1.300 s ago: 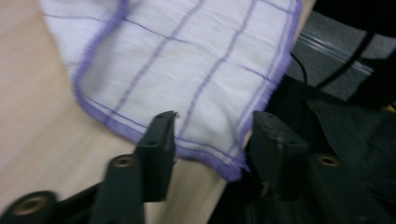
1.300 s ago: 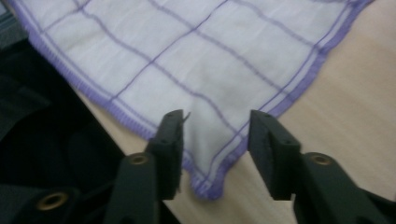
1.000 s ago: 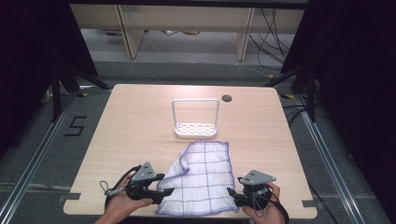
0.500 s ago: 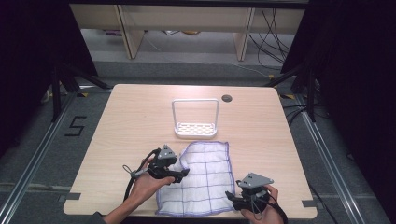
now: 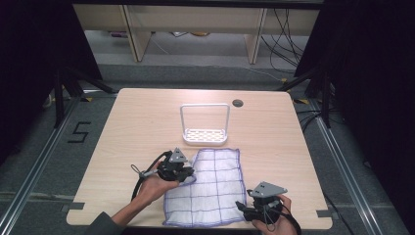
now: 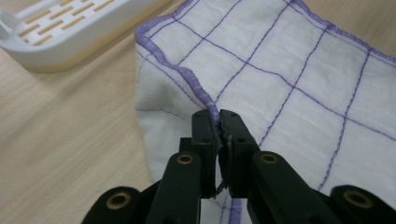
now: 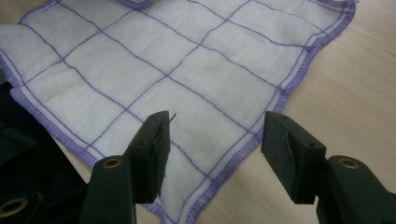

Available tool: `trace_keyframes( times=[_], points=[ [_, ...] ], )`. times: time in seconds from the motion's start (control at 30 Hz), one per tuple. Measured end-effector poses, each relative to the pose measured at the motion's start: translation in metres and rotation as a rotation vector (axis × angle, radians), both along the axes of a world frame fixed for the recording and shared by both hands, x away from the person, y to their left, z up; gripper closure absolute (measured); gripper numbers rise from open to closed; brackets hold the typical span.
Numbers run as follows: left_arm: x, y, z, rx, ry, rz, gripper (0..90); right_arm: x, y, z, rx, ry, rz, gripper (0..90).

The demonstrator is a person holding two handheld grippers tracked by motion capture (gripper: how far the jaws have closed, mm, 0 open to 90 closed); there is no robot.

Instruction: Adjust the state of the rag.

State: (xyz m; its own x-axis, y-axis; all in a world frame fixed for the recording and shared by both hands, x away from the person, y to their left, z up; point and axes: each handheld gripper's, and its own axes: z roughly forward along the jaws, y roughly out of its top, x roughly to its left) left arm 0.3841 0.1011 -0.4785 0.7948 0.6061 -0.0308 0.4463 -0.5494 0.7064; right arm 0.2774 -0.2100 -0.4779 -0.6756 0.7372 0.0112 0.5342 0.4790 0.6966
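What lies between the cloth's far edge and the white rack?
In the high view, a narrow strip of bare table separates the cloth from the white rack; they look apart.

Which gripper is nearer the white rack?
Left. The left gripper holds the cloth edge just before the rack; the right gripper sits open at the cloth's near corner.

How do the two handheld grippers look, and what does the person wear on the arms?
Both grippers are black. The left gripper and the right gripper each carry a grey three-cornered plate on top and trail a black cable. Each claw has two flat black jaws on arms with brass-coloured rivets, seen in both gripper views. A dark sleeve covers the left forearm near the lower edge of the high view.
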Motion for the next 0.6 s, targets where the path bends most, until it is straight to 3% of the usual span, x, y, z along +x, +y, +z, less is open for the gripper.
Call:
trace_keyframes(
  times=[0.17, 0.3, 0.37, 0.43, 0.53, 0.6],
  points=[
    [0.019, 0.015, 0.014, 0.058, -0.011, -0.040, 84.8, 0.000, 0.001, 0.000, 0.005, 0.014, -0.010, 43.0],
    [0.038, 0.028, 0.022, 0.160, 0.022, -0.090, 84.1, 0.001, -0.001, 0.000, 0.003, 0.004, -0.003, 42.7],
    [0.041, 0.031, 0.022, 0.178, 0.024, -0.098, 83.7, 0.001, -0.001, 0.000, 0.001, 0.004, -0.003, 42.7],
    [0.051, 0.034, 0.021, 0.223, 0.033, -0.136, 83.3, 0.001, -0.001, 0.000, 0.012, 0.015, -0.015, 42.3],
    [0.062, 0.038, 0.018, 0.269, 0.035, -0.150, 83.2, 0.001, -0.001, 0.000, 0.014, 0.016, -0.016, 42.0],
    [0.068, 0.040, 0.017, 0.272, 0.042, -0.155, 83.3, 0.001, 0.000, 0.000, 0.017, 0.023, -0.021, 42.0]
  ],
)
